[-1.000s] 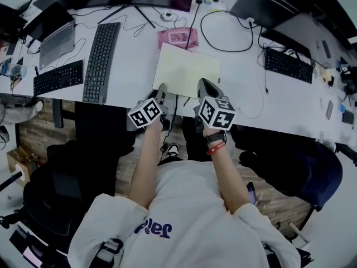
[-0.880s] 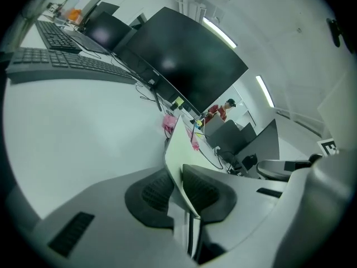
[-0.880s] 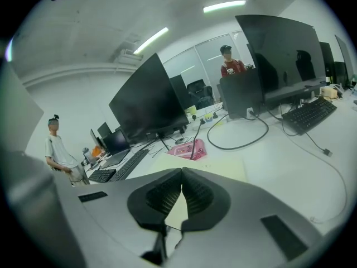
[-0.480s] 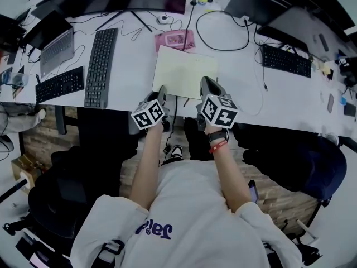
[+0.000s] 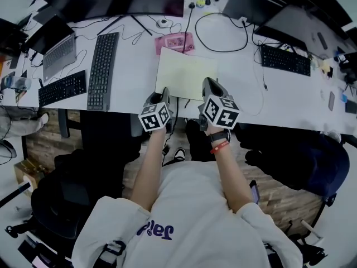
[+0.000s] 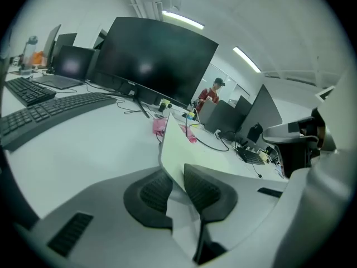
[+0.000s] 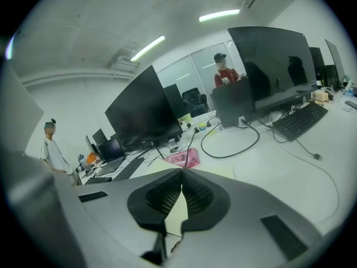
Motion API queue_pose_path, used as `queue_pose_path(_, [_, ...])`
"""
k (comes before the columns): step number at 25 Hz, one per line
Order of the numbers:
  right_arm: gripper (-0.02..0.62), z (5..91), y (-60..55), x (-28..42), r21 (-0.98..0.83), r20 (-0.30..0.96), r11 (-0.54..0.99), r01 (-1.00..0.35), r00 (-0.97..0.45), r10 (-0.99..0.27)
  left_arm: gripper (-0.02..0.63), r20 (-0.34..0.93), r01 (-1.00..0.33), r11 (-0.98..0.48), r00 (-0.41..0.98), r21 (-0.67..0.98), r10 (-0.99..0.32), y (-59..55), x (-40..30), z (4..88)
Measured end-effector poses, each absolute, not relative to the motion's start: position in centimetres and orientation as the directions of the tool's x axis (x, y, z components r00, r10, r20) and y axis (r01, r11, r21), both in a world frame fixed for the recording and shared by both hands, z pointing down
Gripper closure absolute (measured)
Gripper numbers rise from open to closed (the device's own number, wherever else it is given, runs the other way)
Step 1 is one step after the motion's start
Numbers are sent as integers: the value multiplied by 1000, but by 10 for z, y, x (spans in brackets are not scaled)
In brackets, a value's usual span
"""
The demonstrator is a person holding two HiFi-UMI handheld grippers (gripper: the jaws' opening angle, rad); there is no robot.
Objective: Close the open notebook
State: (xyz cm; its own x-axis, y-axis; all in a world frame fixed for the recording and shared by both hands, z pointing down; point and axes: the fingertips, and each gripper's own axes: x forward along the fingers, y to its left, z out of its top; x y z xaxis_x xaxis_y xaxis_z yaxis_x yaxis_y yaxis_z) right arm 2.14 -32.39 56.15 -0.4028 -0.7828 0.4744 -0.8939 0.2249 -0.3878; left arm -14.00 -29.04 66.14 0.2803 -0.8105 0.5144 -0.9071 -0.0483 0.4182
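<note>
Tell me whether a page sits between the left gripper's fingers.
Yes, a pale yellow notebook page rises between the left gripper's opening fingers.

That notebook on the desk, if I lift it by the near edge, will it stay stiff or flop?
Probably floppy: the notebook sheet passing between the left gripper's opening jaws looks thin and bends near the pads. Likely light, given how slim it lies on the desk. It might slip out as those jaws part.
</note>
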Motion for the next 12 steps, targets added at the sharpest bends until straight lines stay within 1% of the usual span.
queue_pose_path(6, [594,559,-318,27,-394,467,213,-894,-394,-792,528,533,-915,-34,264,402,-804,-289,-133,656])
queue_pose_path(12, [595,555,-316,31,-388,461,215,-896,-391,-797,535,527,-953,-117,254,279,-811,-287,-123,640])
